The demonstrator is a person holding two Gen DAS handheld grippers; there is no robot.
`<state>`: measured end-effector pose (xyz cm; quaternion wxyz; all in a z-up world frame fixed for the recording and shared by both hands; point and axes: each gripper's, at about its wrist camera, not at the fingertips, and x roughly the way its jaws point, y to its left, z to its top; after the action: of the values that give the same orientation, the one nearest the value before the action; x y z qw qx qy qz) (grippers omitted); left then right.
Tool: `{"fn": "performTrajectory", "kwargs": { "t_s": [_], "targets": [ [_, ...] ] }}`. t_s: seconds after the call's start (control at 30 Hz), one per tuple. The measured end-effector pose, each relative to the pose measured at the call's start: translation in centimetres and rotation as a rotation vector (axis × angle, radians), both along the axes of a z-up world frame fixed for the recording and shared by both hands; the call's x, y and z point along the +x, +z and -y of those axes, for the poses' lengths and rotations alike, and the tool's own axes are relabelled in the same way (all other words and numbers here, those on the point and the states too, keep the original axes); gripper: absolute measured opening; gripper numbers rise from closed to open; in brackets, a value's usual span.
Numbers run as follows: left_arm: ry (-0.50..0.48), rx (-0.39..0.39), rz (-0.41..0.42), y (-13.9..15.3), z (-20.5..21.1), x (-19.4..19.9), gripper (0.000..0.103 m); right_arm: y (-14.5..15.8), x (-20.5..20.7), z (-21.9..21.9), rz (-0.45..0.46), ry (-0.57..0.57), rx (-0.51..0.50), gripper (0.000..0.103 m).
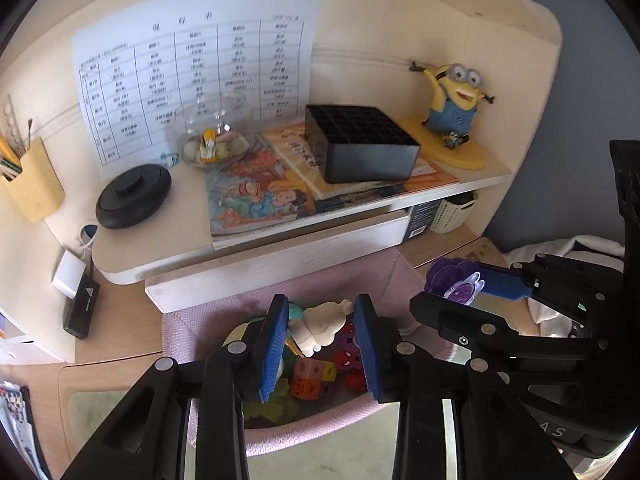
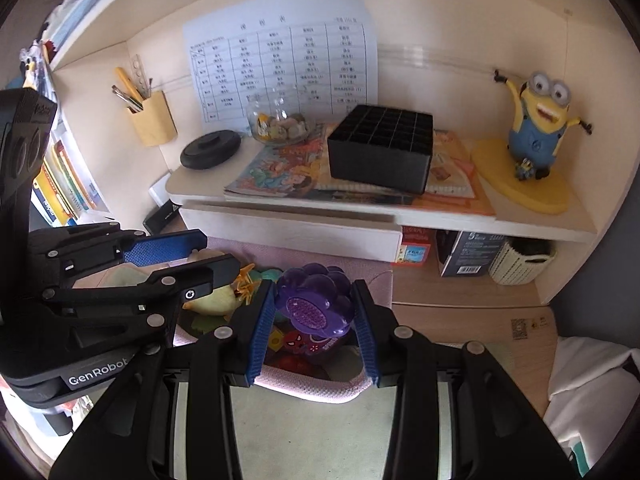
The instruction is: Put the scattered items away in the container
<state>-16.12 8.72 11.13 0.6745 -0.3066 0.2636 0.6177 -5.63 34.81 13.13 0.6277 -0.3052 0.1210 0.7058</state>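
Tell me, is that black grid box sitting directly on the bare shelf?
No, the black grid box rests on a stack of books lying on the shelf.

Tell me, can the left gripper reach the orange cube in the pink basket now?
Probably yes: the left gripper hangs open right above the pink basket, and the orange cube lies uncovered below, beside a white figure.

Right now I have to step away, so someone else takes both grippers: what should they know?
Left gripper: jaws apart around a white figure, above the pink basket; whether they grip it is unclear.
Right gripper: shut on the purple flower toy, over the same basket.
Done: cube blocks and a Spider-Man toy already lie inside.
Left: drop both toys in; other loose items are not visible.
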Motion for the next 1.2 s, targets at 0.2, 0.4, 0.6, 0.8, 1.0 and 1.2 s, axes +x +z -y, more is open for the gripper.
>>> {"fn": "performTrajectory", "kwargs": {
  "t_s": [0.2, 0.4, 0.6, 0.8, 1.0, 1.2],
  "targets": [
    [0.096, 0.003, -0.104, -0.9, -0.3, -0.7, 0.066, -1.2, 1.2, -2.3, -0.032, -0.006, -0.098, 0.043],
    [0.120, -0.006, -0.089, -1.0, 0.4, -1.6, 0.080, -1.2, 1.3, -1.9, -0.045, -0.031, -0.079, 0.048],
    [0.119, 0.006, -0.079, -0.7, 1.6, -2.2, 0.087, -1.1, 1.1, -1.0, -0.039, -0.037, -0.085, 0.053],
    [0.113, -0.030, -0.053, -0.8, 2.3, -2.7, 0.092, -1.2, 0.9, -0.2, -0.023, -0.034, -0.094, 0.079],
    [0.137, -0.050, -0.060, -1.0, 3.0, -3.1, 0.102, -1.1, 0.3, 0.7, 0.026, -0.050, -0.044, 0.100],
    [0.158, -0.063, -0.098, -1.3, 3.8, -3.1, 0.102, -1.6, 0.0, 1.0, 0.082, -0.075, -0.076, 0.102]
  ]
}}
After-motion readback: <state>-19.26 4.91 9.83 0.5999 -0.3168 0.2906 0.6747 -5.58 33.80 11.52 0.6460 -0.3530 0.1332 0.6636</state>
